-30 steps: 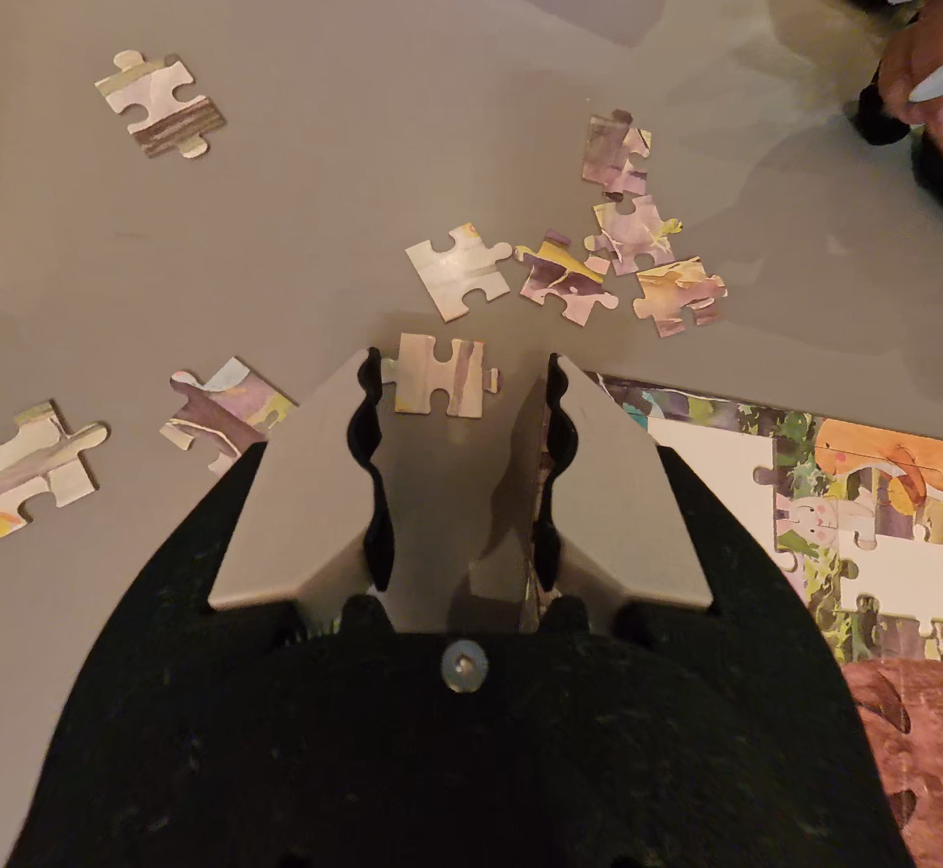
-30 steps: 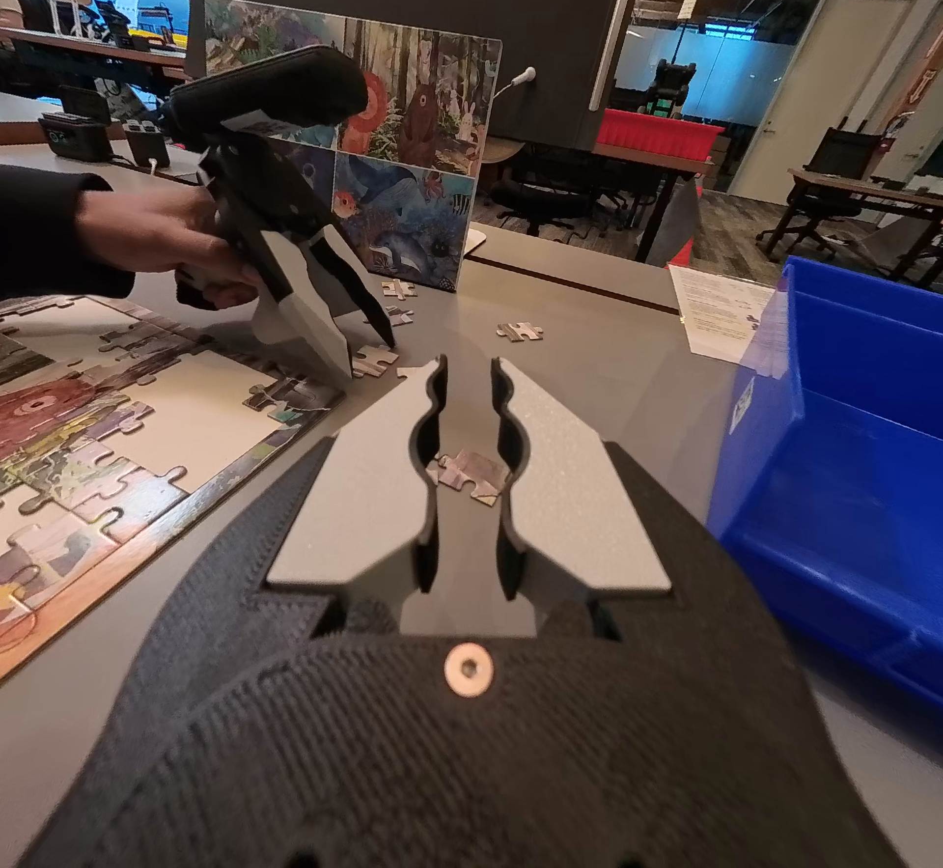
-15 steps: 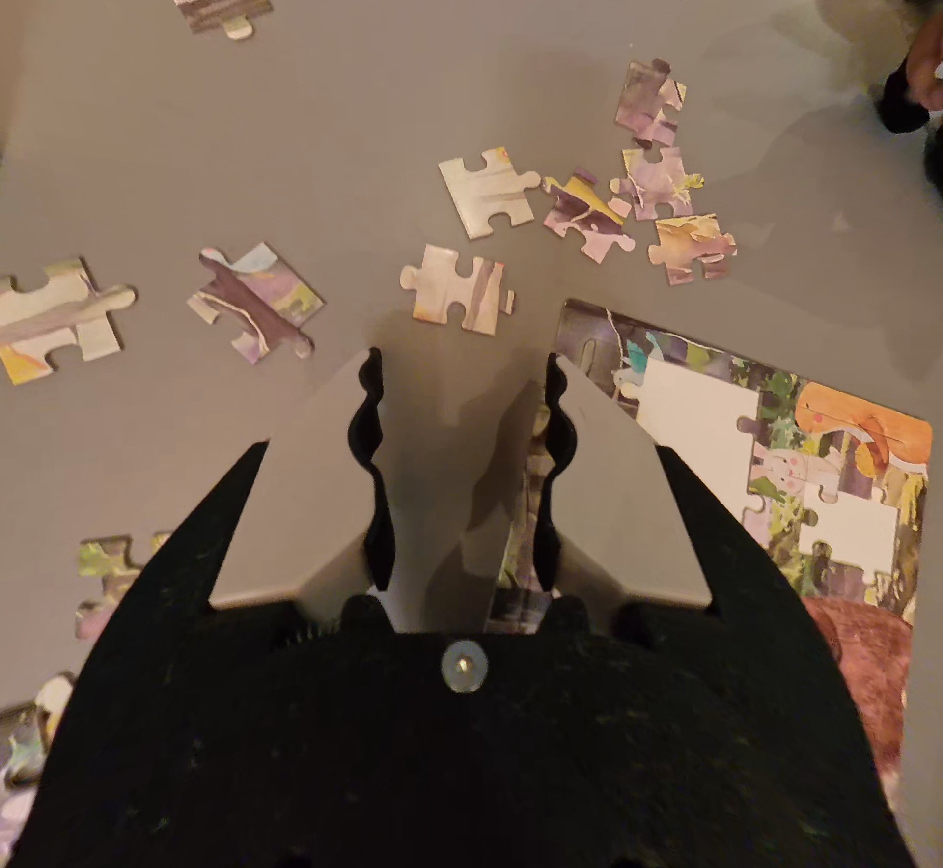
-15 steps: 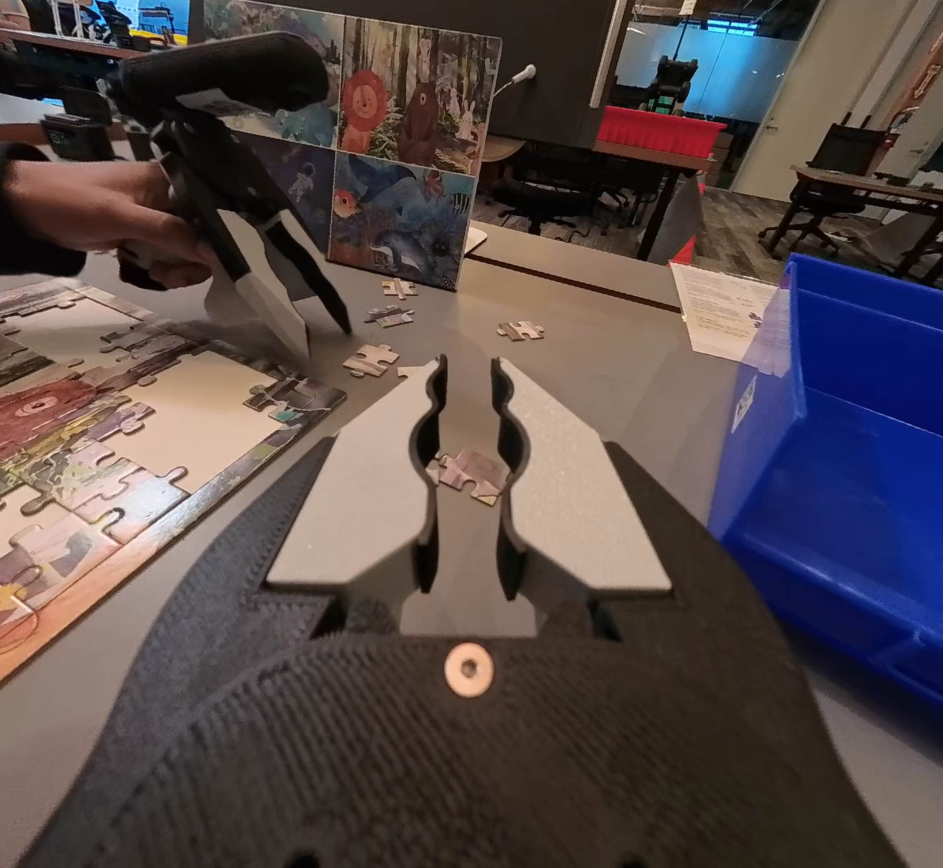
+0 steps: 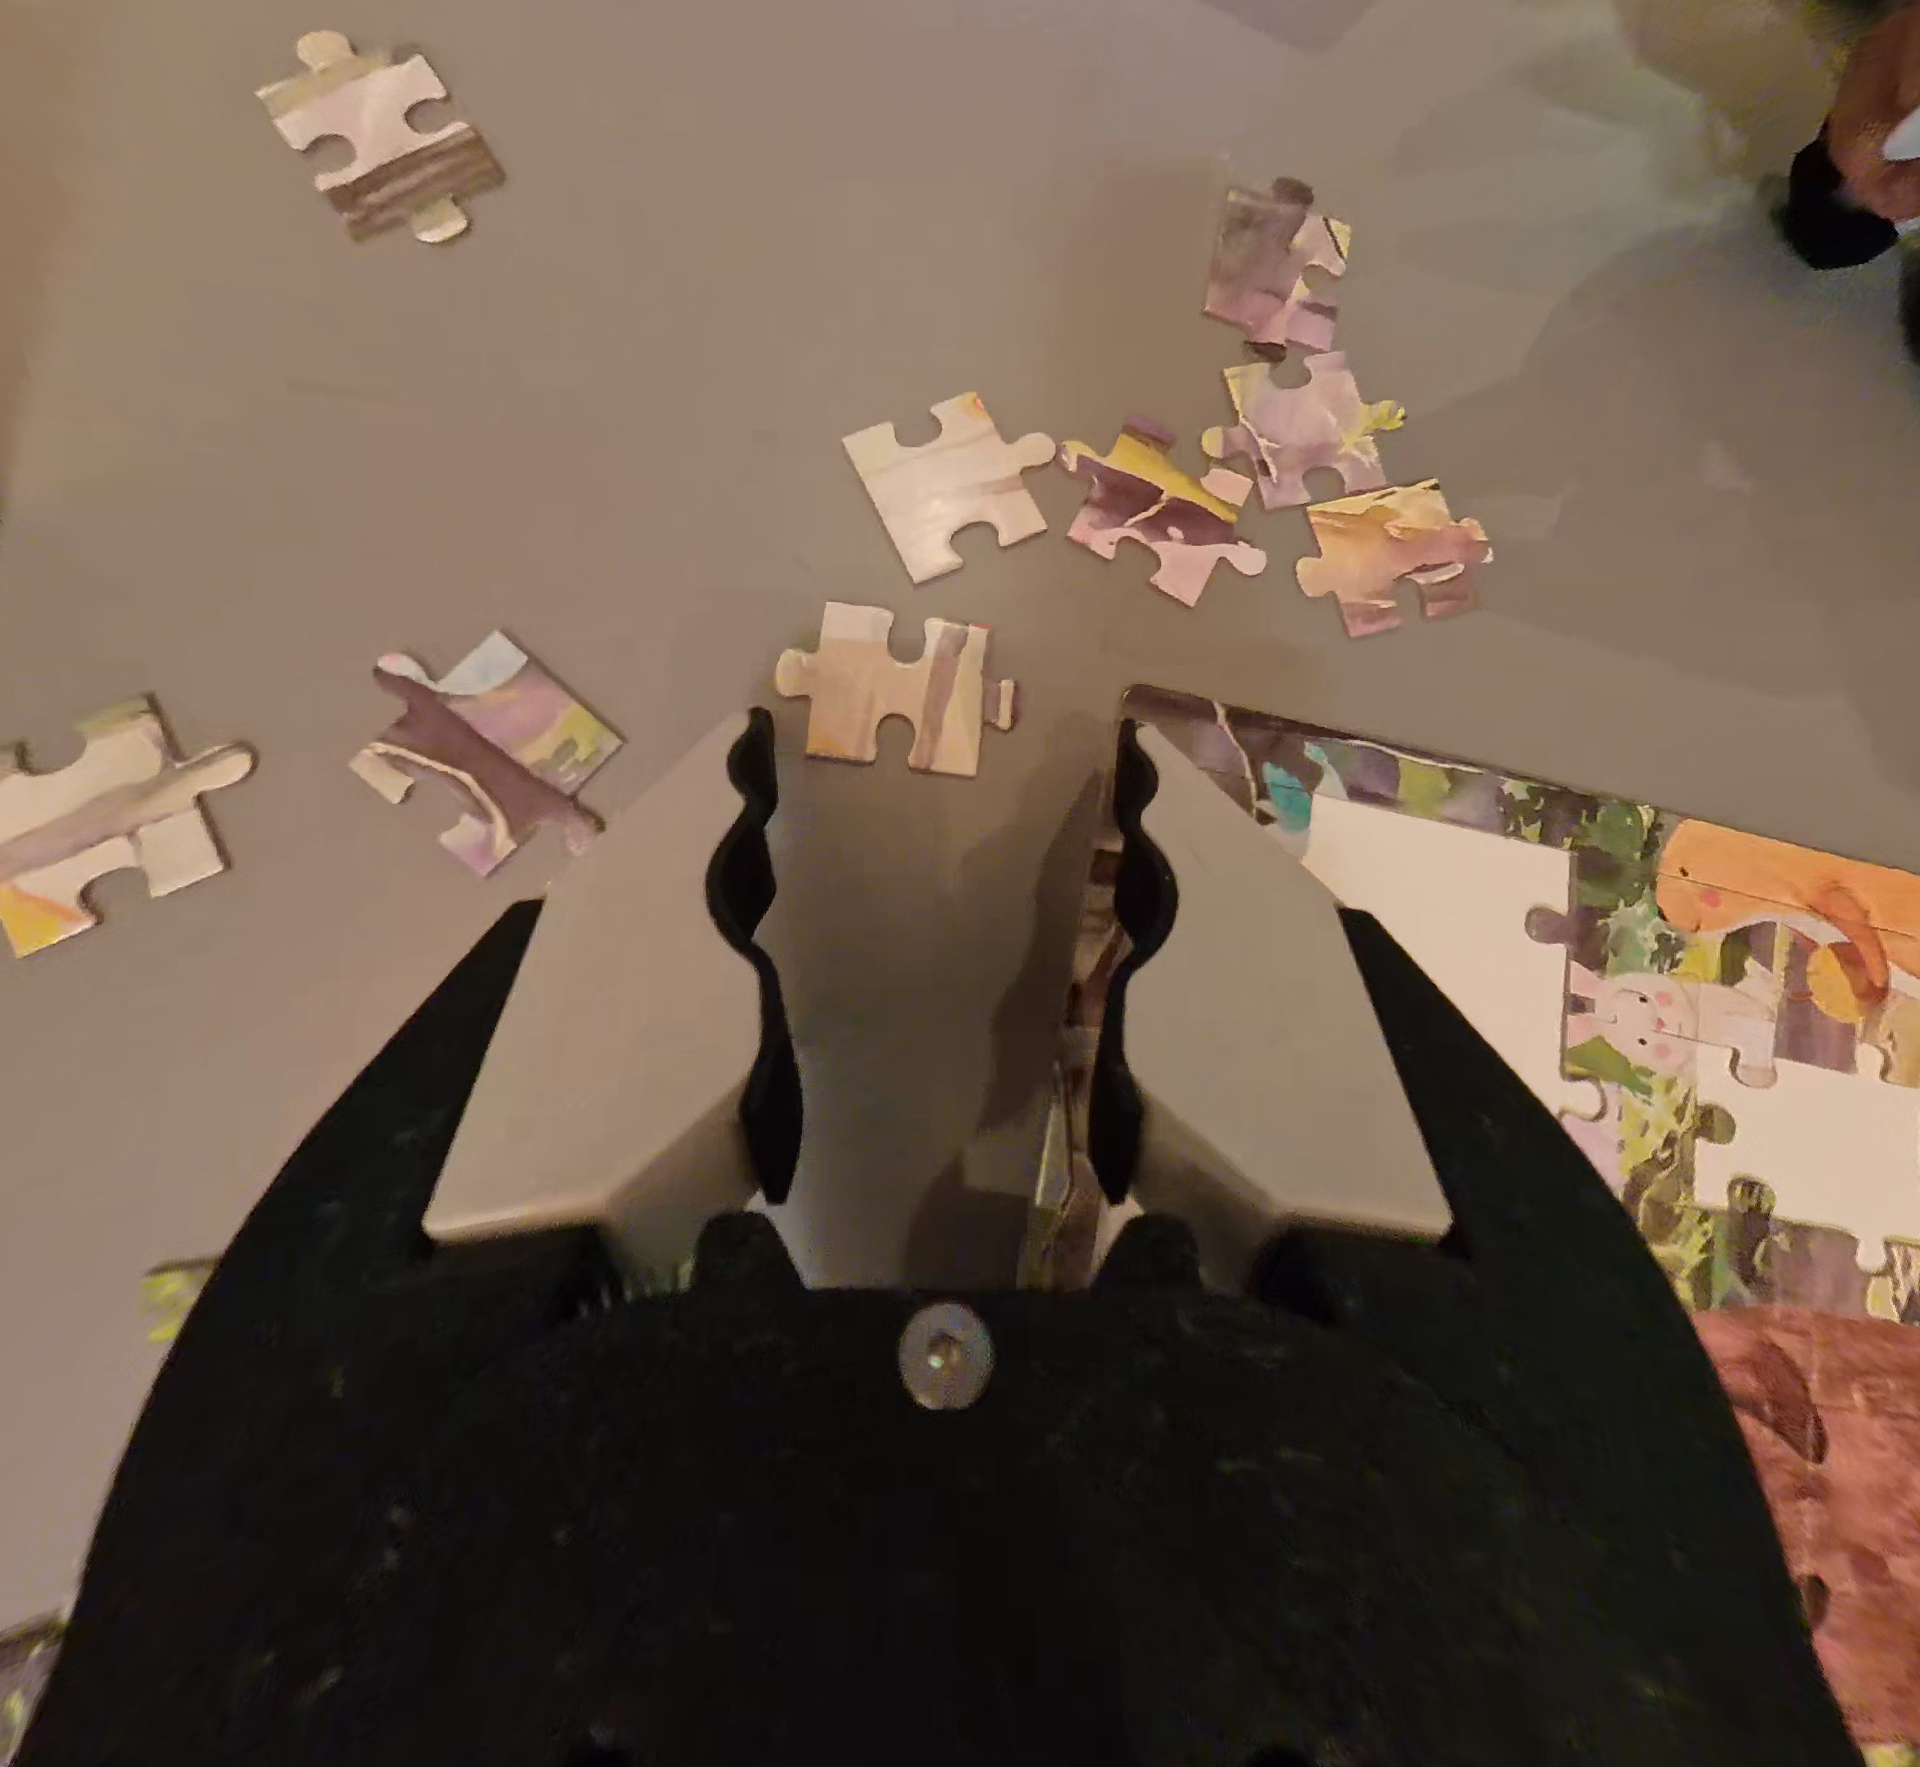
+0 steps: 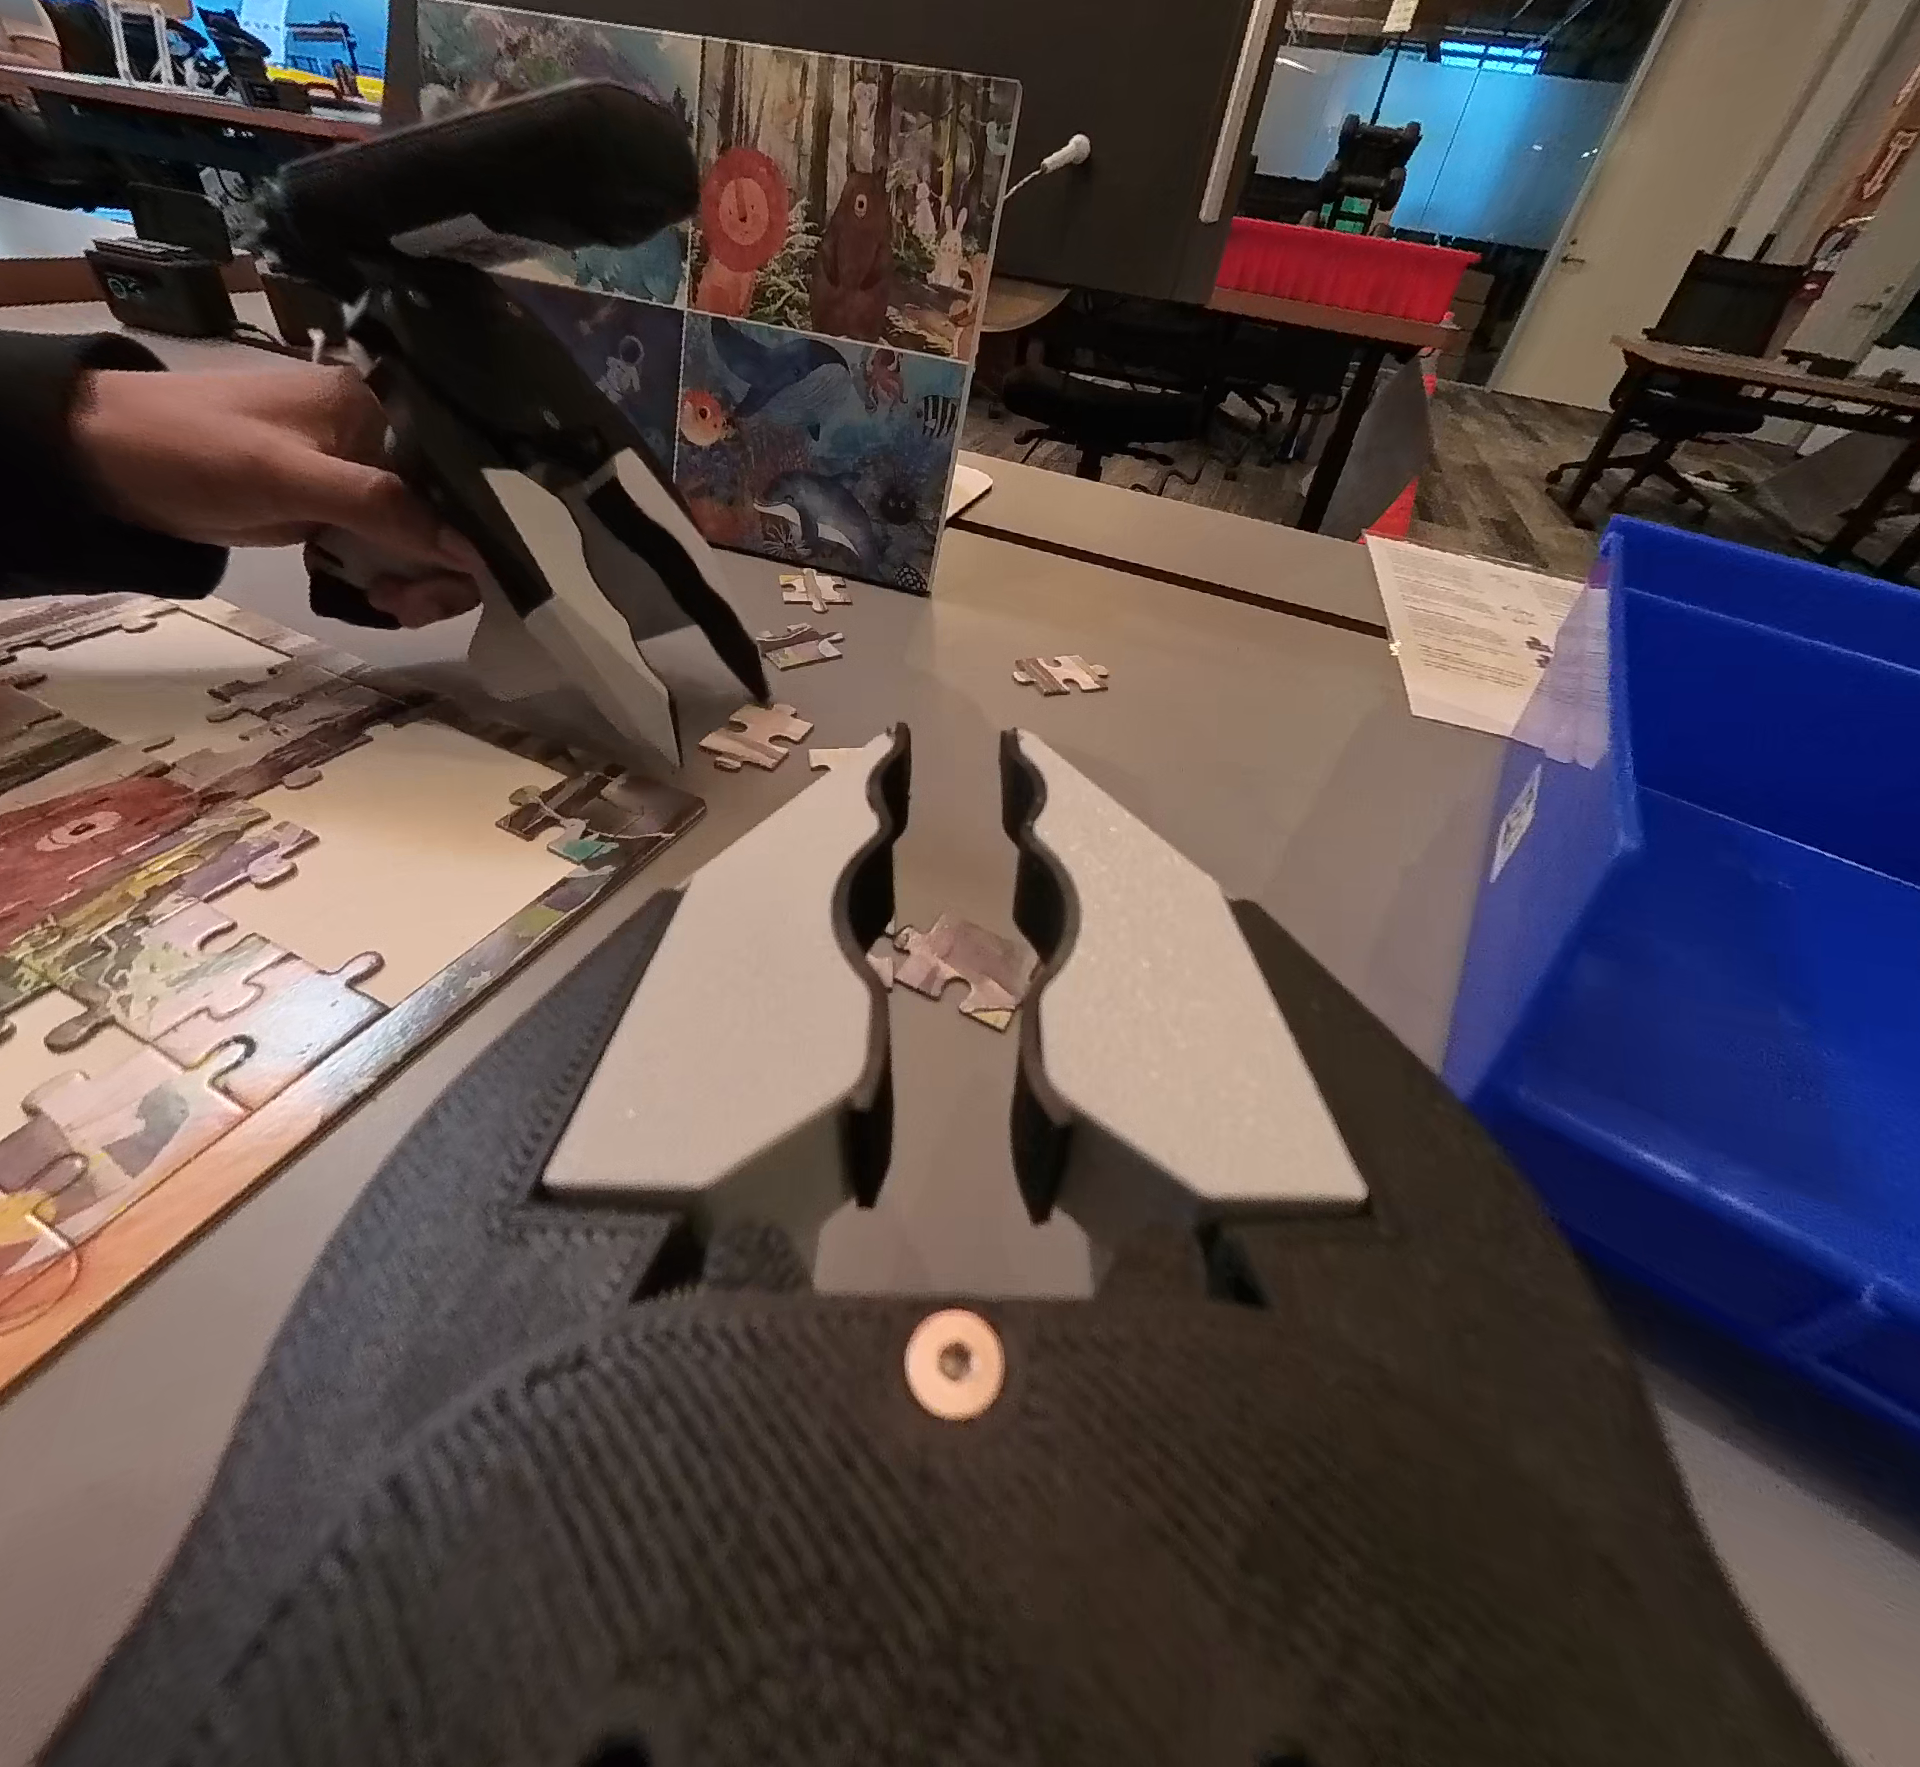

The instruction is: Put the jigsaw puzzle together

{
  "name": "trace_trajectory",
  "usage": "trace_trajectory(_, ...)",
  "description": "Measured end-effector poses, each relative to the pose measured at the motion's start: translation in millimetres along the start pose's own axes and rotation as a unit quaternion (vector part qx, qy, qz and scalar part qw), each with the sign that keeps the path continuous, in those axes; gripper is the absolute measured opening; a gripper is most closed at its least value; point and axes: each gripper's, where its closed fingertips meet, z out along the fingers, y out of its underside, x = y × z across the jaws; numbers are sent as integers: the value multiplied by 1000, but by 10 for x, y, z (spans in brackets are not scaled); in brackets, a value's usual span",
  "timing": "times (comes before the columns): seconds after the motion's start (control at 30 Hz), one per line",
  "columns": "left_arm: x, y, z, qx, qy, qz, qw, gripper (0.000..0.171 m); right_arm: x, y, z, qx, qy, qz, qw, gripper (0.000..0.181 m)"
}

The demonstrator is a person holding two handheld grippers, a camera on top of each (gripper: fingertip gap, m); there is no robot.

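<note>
My left gripper (image 5: 940, 738) is open and empty, tips low over the grey table, just short of a beige puzzle piece (image 5: 899, 689). The part-filled puzzle board (image 5: 1455, 865) lies right of it, its corner under the right finger. Several loose pieces (image 5: 1164, 512) lie ahead, and others lie to the left (image 5: 488, 751). In the right wrist view the left gripper (image 6: 717, 722) points down at that beige piece (image 6: 755, 735) by the board's corner (image 6: 312, 886). My right gripper (image 6: 954, 746) is narrowly open and empty, above a loose piece (image 6: 961, 969) on the table.
A blue bin (image 6: 1714, 938) stands close on the right. A reference picture card (image 6: 727, 283) stands upright at the back, with loose pieces (image 6: 1060, 673) before it. A paper sheet (image 6: 1475, 626) lies behind the bin. A hand (image 6: 260, 460) holds the left gripper.
The left gripper lifted back from the beige piece half a second ago, then came forward and down to it again, still open. The right gripper has not moved.
</note>
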Motion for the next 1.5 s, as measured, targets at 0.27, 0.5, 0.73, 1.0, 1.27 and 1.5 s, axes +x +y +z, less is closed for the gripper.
trace_trajectory(0.27,371,48,-94,-28,97,-139,985,59,1,-8,-4,3,-1,2,1000,15)
trace_trajectory(0.5,136,-80,-177,16,47,-48,998,57,-2,-14,-8,5,0,0,1000,15)
trace_trajectory(0.73,37,3,63,-36,17,178,983,50,3,-23,-16,9,1,1,1000,15)
trace_trajectory(1.0,137,-43,151,-50,69,173,981,36,4,-16,-11,6,-1,3,1000,15)
trace_trajectory(1.27,136,-41,149,-53,75,173,981,20,6,-17,-13,7,-1,4,1000,15)
trace_trajectory(1.5,23,-81,-55,-30,36,176,983,20,9,-16,-12,6,-1,5,1000,15)
